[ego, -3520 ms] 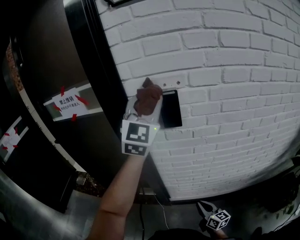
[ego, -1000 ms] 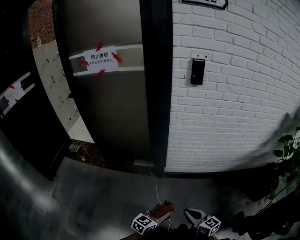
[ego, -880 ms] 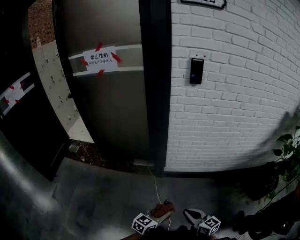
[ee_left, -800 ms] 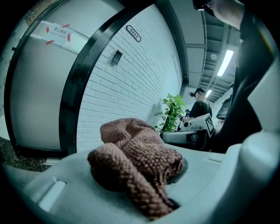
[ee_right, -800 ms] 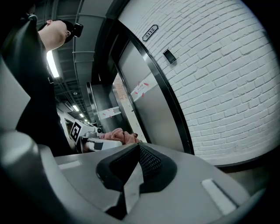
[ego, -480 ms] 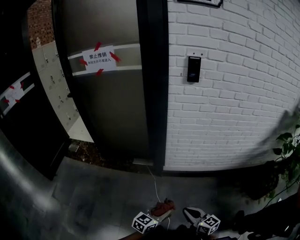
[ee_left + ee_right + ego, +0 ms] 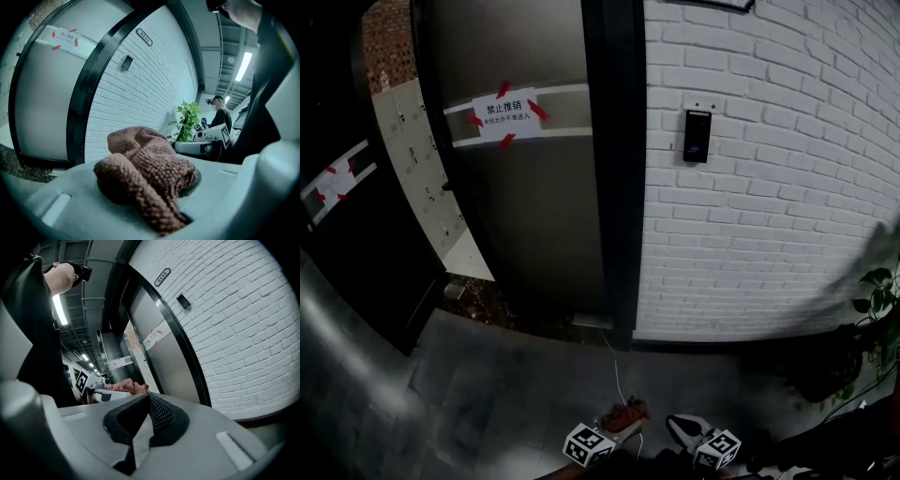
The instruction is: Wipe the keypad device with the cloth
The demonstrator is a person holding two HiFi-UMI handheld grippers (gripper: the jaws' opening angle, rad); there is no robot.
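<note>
The black keypad device (image 7: 697, 136) hangs on the white brick wall, far from both grippers; it shows small in the left gripper view too, keypad device (image 7: 126, 62), and in the right gripper view, keypad device (image 7: 183, 300). My left gripper (image 7: 619, 424) is low at the frame's bottom, shut on a brown knitted cloth (image 7: 147, 173), cloth (image 7: 627, 412). My right gripper (image 7: 682, 429) sits beside it, jaws closed with nothing between them, right gripper (image 7: 140, 427).
A dark-framed glass door (image 7: 534, 187) with a taped paper notice (image 7: 504, 114) stands left of the wall. A thin cable (image 7: 615, 370) runs over the grey floor. A potted plant (image 7: 883, 309) is at the right edge. Another person (image 7: 218, 112) stands in the distance.
Since 3.5 s ago the left gripper with the cloth left the keypad and dropped low, and I stand farther from the wall. Over the last second the view shifted slightly.
</note>
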